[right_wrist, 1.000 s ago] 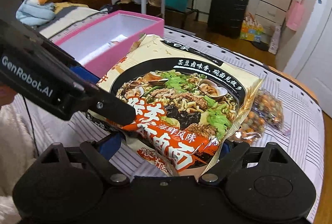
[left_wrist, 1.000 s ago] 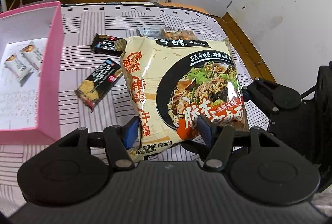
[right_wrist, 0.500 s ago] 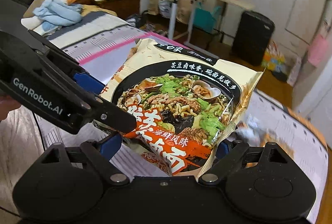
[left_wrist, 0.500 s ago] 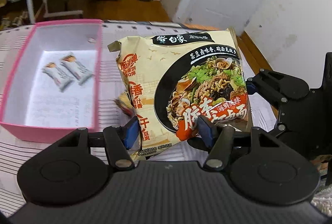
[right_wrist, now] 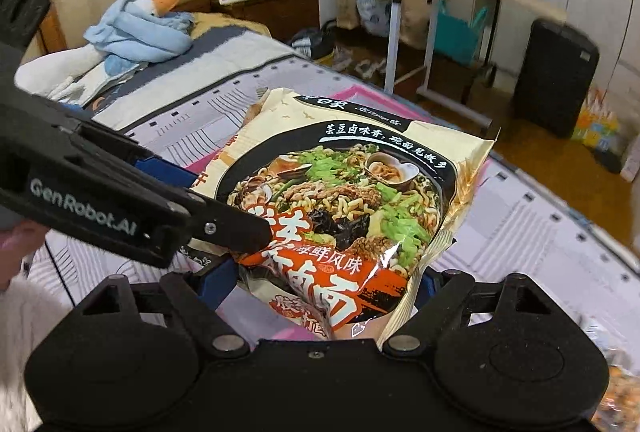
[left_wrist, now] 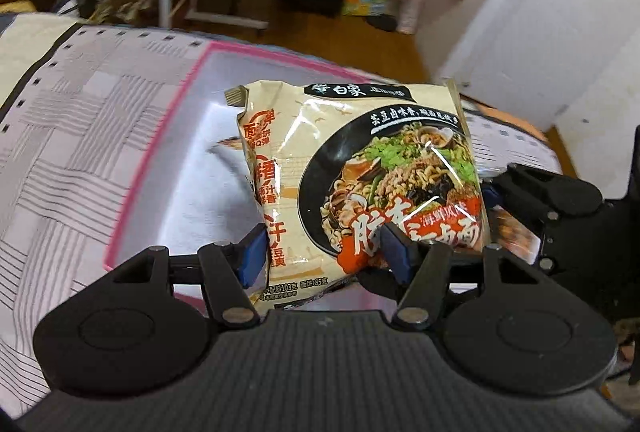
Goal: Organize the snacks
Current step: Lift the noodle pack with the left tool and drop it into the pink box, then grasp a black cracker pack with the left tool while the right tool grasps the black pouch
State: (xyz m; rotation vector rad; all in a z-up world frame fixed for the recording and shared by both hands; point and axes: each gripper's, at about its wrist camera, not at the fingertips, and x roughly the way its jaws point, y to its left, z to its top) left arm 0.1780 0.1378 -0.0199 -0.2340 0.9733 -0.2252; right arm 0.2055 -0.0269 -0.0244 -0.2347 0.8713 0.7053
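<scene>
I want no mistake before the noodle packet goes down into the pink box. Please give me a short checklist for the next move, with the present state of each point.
1. Left tool grips the instant noodle packet: ok, blue pads press its lower edge.
2. Right tool grips the packet: ok for now; its jaws are closing, packet between them.
3. Packet is above the pink box: ok, the box floor shows beneath and left of it.
4. Free room in the box: cannot tell, the packet hides most of the floor.
5. Packet clear of the box rim: cannot tell.
6. The tools do not collide: ok, they meet only at the packet.
</scene>
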